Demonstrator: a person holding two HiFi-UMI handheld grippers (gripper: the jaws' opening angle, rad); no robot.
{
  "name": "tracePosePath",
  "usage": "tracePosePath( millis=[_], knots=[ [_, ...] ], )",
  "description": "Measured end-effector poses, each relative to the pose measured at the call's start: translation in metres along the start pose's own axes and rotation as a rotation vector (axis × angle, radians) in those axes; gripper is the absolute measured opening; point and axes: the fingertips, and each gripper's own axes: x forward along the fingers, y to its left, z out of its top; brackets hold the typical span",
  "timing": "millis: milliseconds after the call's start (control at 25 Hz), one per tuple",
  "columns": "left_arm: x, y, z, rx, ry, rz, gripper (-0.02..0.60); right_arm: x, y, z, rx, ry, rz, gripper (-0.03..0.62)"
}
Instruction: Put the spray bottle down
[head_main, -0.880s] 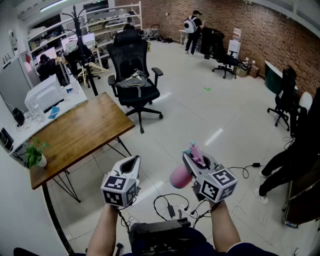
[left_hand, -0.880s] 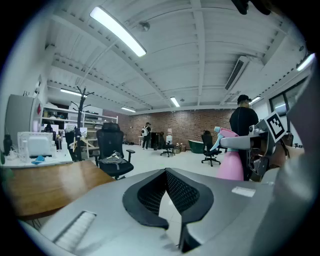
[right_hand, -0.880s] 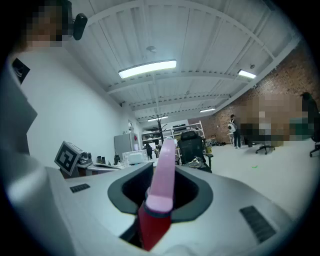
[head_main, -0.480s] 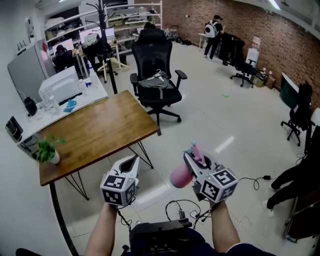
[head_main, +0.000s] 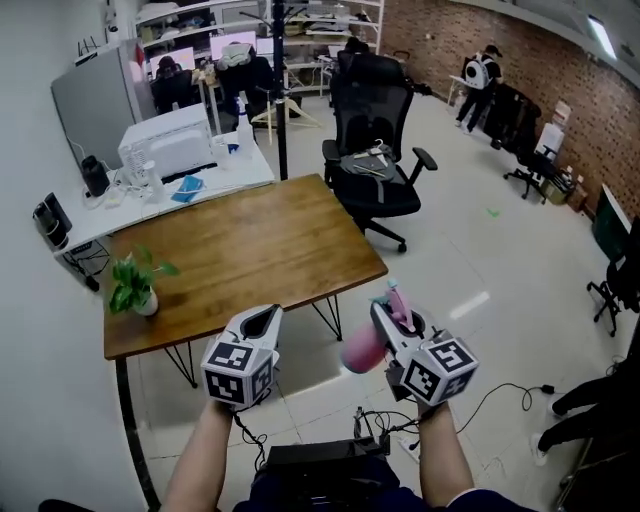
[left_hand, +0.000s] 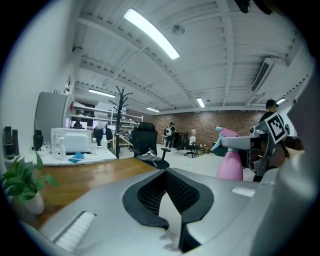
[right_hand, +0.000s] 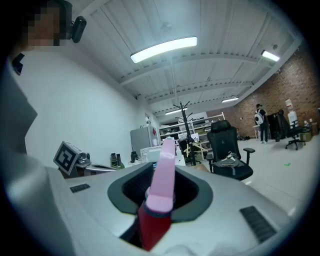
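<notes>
A pink spray bottle (head_main: 360, 351) with a teal-tipped trigger head hangs in the air, and my right gripper (head_main: 392, 322) is shut on its neck. In the right gripper view the bottle (right_hand: 163, 175) stands up between the jaws, its pink top pointing ahead. From the left gripper view it (left_hand: 229, 163) shows at the right, beside the right gripper's marker cube. My left gripper (head_main: 263, 322) is level with the right one, shut and holding nothing (left_hand: 167, 172). Both hover over the floor just short of the near edge of a wooden table (head_main: 240, 250).
A small potted plant (head_main: 135, 286) stands at the table's near left corner. A black office chair (head_main: 378, 165) is behind the table, a white desk with a printer (head_main: 170, 145) to its left. Cables and a power strip (head_main: 375, 440) lie on the floor below.
The view has swung toward the wooden table, which now lies closer and more central ahead of both grippers. The grippers keep their poses, the bottle still held.
</notes>
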Motion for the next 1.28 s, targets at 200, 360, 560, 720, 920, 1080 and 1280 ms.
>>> tracePosePath(
  millis=[200,360,560,720,920,1080,1280],
  knots=[
    [-0.008,0.051,-0.005,-0.038,0.004,0.058,0.009,0.059,0.022,0.004,-0.013,0.015,0.067,0.115],
    [-0.010,0.087,-0.007,-0.064,-0.001,0.115,0.009,0.099,0.033,0.004,-0.024,0.031,0.121,0.114],
    [-0.004,0.125,-0.011,-0.083,0.005,0.186,0.009,0.154,0.039,0.000,-0.030,0.050,0.203,0.114],
    [0.009,0.158,-0.014,-0.097,0.028,0.267,0.009,0.211,0.042,0.000,-0.019,0.057,0.288,0.114],
    [0.031,0.190,-0.010,-0.140,0.032,0.352,0.009,0.272,0.046,0.000,-0.030,0.083,0.403,0.114],
    [0.049,0.214,-0.009,-0.167,0.038,0.411,0.009,0.316,0.044,-0.005,-0.032,0.107,0.474,0.114],
    [0.062,0.237,-0.003,-0.177,0.005,0.496,0.009,0.363,0.043,-0.018,-0.050,0.146,0.552,0.115]
  ],
)
